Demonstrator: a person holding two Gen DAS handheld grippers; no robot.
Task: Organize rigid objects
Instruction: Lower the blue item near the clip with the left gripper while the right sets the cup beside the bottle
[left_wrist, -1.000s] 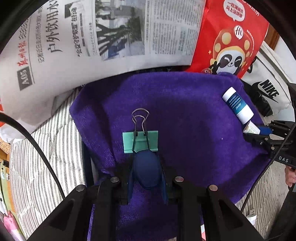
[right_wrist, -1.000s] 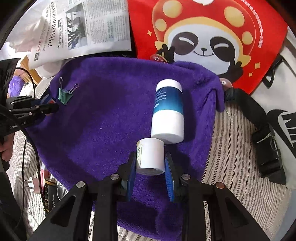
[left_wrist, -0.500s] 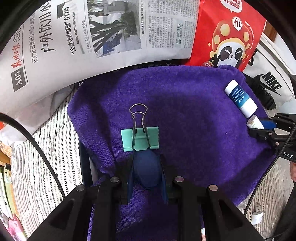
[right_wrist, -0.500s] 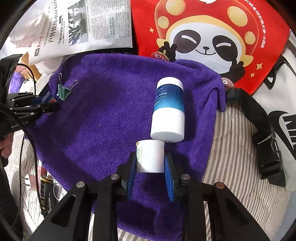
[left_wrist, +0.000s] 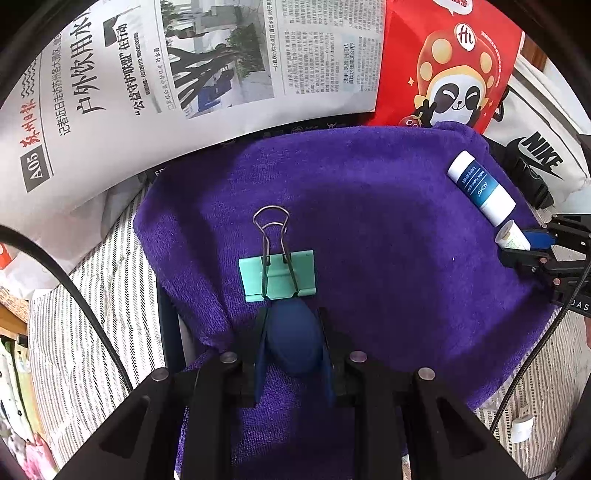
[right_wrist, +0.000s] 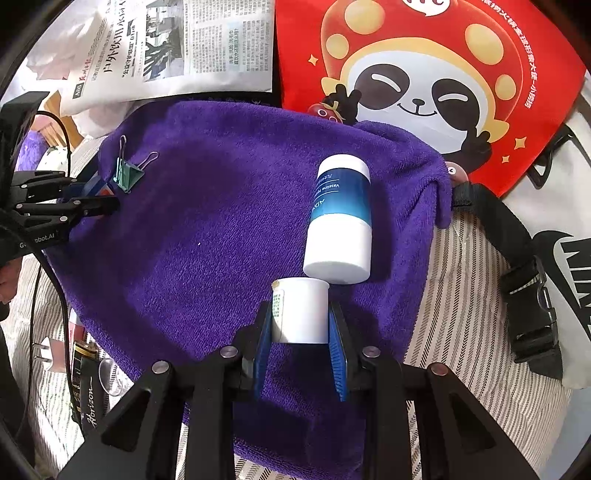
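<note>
L gripper (left_wrist: 293, 332) clamps a dark blue oval obj (left_wrist: 293, 341) beside the green binder clip (left_wrist: 277, 274), R gripper (right_wrist: 301, 325) grips a white tube (right_wrist: 300, 310) on the purple towel (right_wrist: 207, 229).

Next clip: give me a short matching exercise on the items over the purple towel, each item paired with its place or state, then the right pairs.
Things:
1. green binder clip
2. small white tube
3. blue-and-white bottle
4. dark blue oval object

Places or states:
A. lying free on the purple towel, nothing gripping it
B. clamped in the right gripper
C. clamped in the left gripper
D. on the towel just ahead of the left fingers, wire handles pointing away

Pairs: 1-D, 2-B, 3-A, 4-C
</note>
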